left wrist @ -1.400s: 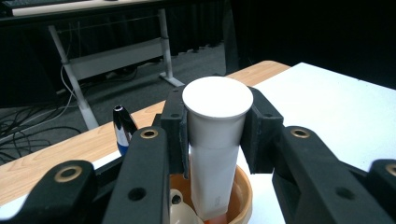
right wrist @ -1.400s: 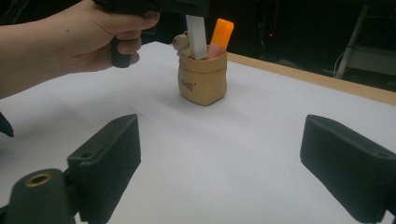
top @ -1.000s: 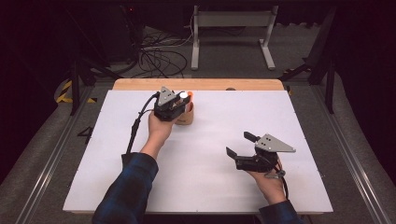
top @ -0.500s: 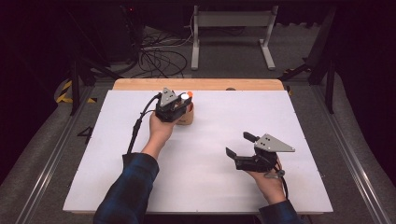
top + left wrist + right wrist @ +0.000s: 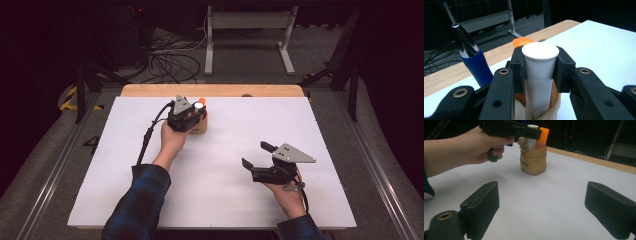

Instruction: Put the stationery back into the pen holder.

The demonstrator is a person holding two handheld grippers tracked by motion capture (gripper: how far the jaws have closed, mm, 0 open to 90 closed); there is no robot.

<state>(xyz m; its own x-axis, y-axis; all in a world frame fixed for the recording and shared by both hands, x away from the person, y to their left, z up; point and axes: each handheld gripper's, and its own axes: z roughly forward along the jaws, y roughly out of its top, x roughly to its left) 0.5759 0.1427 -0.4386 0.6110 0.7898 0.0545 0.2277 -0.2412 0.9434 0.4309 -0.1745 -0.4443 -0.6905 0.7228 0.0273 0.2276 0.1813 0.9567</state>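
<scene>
- The white tube (image 5: 539, 75) stands upright in a small tan pouch (image 5: 533, 161) toward the far edge of the desk (image 5: 220, 200), at about eleven o'clock from the desk's middle.
- The left gripper (image 5: 539, 66) has its two black jaws pressed flat against the tube's sides just under the round cap, so the grasp looks made; the tube's lower part sits inside the pouch, so I judge the lift out is yet to come.
- Packed in the pouch beside the tube are an orange tube (image 5: 542, 138) just behind it, a cream rounded thing (image 5: 521, 141) on the near side, and a blue-handled tool with a shiny metal shaft (image 5: 471, 60) leaning out at roughly ten o'clock in the left gripper view.
- None of these neighbours looks disturbed or pulled free; the pouch itself sits upright on the desk.
- The right gripper (image 5: 260, 156) is held low over the desk at about four o'clock from the pouch and well apart from it, jaws spread wide with nothing between them.
- My read: the reach and grip are done; drawing the tube clear without tipping the pouch, and setting it somewhere, are left.
</scene>
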